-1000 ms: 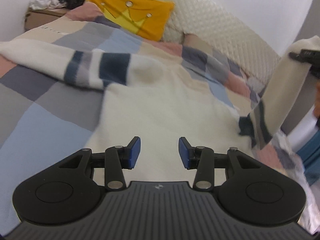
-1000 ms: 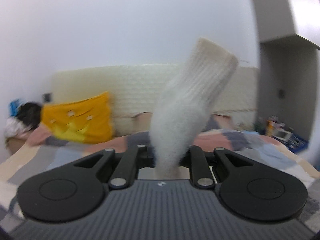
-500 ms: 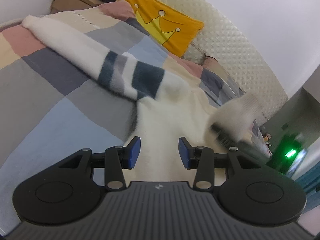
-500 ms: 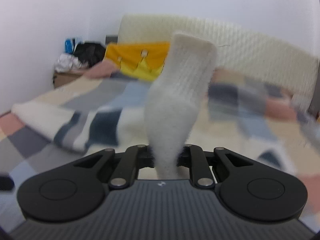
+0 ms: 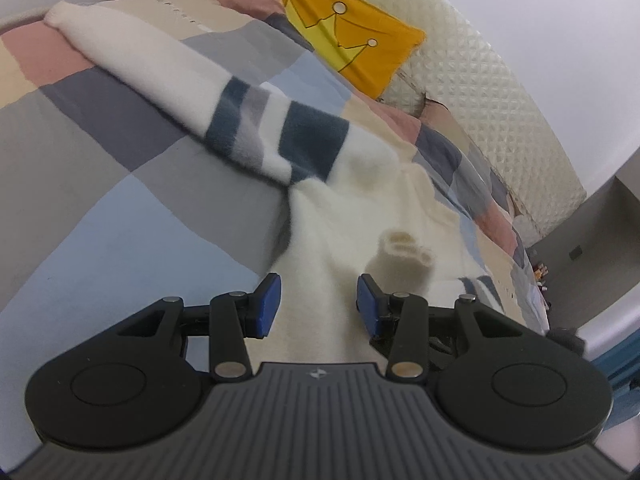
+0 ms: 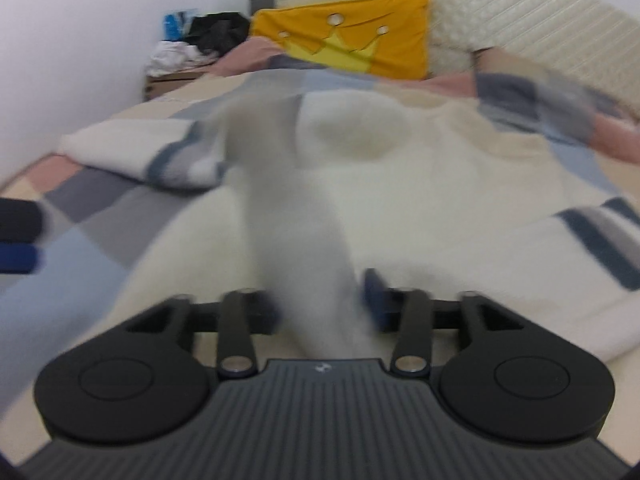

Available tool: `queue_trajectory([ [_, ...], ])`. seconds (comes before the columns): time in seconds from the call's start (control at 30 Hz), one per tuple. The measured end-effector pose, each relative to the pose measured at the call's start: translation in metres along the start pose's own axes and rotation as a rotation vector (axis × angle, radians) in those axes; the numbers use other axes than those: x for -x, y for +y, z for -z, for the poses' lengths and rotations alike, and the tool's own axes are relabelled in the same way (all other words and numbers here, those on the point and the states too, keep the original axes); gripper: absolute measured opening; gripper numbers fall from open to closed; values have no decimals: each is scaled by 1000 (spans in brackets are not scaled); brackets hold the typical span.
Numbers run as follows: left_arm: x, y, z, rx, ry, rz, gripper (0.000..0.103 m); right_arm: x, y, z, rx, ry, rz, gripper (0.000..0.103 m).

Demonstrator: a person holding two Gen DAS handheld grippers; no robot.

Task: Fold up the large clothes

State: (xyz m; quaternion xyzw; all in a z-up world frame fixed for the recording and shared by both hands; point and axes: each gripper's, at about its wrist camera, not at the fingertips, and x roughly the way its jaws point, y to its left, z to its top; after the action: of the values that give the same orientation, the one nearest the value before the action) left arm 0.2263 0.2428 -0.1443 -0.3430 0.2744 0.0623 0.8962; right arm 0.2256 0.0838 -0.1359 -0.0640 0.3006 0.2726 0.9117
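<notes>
Right gripper (image 6: 320, 304) jaws opening around sweater cuff (image 6: 316, 296)

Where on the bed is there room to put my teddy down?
The bare checked bedspread, left of the striped sleeve and the white sweater, is free. Another free strip lies between the sleeve and the crown pillow. The middle is crowded with sweater.

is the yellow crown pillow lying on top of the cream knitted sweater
No, the yellow crown pillow leans against the quilted headboard at the far end of the bed, well apart from the cream knitted sweater spread on the patchwork bedcover.
</notes>
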Motion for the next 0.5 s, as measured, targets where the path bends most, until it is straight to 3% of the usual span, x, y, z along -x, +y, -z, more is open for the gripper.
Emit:
queue_trajectory([
  [0.07,0,-4,1,-14,-1,9,48,13,0,0,-5,10,-23,72],
  [0.37,-5,-25,5,-89,-1,67,48,70,-35,12,-99,9,-108,73],
  [0.5,-14,-37,4,-135,14,80,48,72,-66,11,-223,4,-73,73],
])
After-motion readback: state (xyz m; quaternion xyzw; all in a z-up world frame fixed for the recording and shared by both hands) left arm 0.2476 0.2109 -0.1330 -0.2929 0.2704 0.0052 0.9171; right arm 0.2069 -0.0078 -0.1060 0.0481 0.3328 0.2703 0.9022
